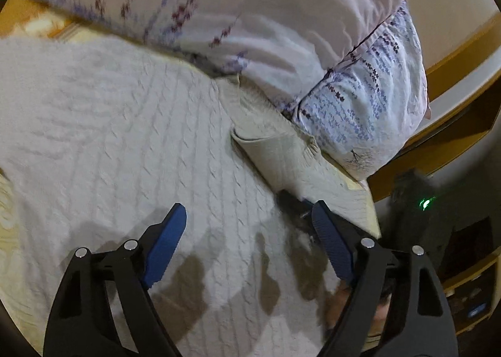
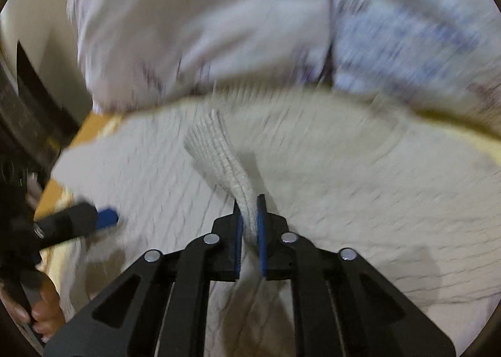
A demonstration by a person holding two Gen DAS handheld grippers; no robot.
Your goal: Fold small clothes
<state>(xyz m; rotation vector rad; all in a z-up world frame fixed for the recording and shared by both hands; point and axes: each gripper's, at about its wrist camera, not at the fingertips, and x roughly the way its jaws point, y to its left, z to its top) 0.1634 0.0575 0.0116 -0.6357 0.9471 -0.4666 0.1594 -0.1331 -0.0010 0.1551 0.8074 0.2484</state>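
Note:
A cream cable-knit sweater (image 1: 131, 137) lies spread on the bed and fills most of both views. My left gripper (image 1: 250, 216) is open and empty, just above the knit, with a folded sleeve or cuff (image 1: 275, 150) ahead of it. My right gripper (image 2: 249, 209) is shut on a ribbed sleeve end (image 2: 216, 150) of the sweater (image 2: 344, 184) and lifts it off the body of the garment. The left gripper (image 2: 106, 216) also shows at the left edge of the right wrist view.
A floral pillow (image 1: 360, 90) lies past the sweater at the head of the bed, also in the right wrist view (image 2: 219, 28). An orange bed frame (image 1: 454, 53) runs at the right. Dark furniture with a green light (image 1: 426, 202) stands beyond the bed.

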